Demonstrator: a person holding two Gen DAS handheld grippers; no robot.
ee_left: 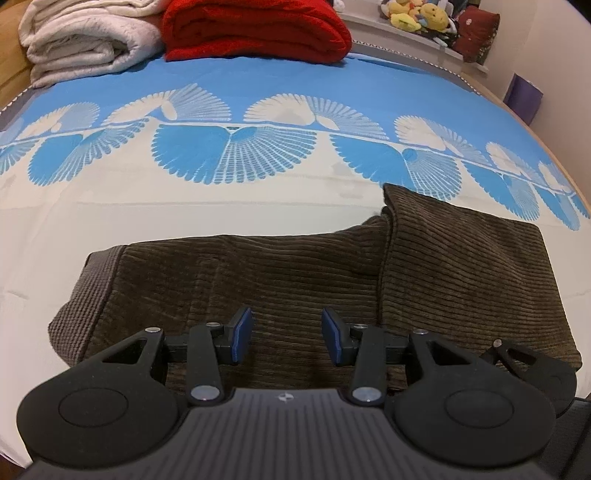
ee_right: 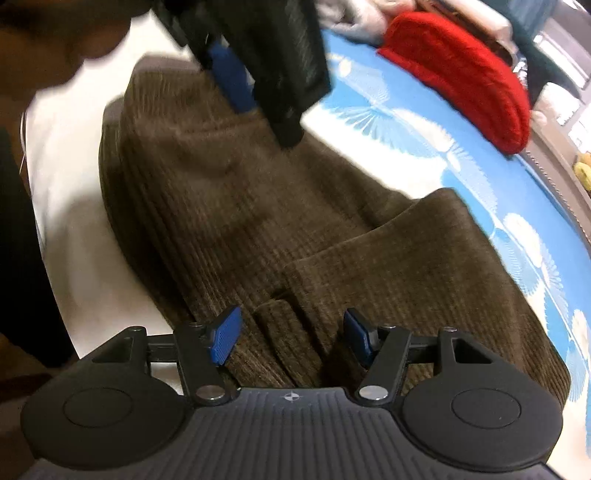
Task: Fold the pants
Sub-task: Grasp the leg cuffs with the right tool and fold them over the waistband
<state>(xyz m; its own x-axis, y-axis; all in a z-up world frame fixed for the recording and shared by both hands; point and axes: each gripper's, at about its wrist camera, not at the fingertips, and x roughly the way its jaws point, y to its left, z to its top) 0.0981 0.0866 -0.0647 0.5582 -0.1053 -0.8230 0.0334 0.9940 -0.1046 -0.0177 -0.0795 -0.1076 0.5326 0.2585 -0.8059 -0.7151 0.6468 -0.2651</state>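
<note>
Brown corduroy pants (ee_left: 277,266) lie folded on the bed, with the grey ribbed waistband (ee_left: 85,295) at the left and a leg section (ee_left: 461,266) laid over at the right. My left gripper (ee_left: 286,321) hovers open just above the pants, and its blue pads touch no cloth. In the blurred right wrist view the pants (ee_right: 240,206) fill the middle. My right gripper (ee_right: 291,325) stands open over the near folded edge. A small ridge of cloth lies under the gap, and neither pad presses on it. The left gripper's blue pad (ee_right: 229,74) shows at the top.
The blue and white patterned bedspread (ee_left: 221,92) stretches far beyond the pants. A red blanket (ee_left: 255,29) and a white blanket (ee_left: 81,40) sit folded at the far edge. Plush toys (ee_left: 417,14) line a shelf behind. The bed's edge (ee_right: 55,221) runs along the left.
</note>
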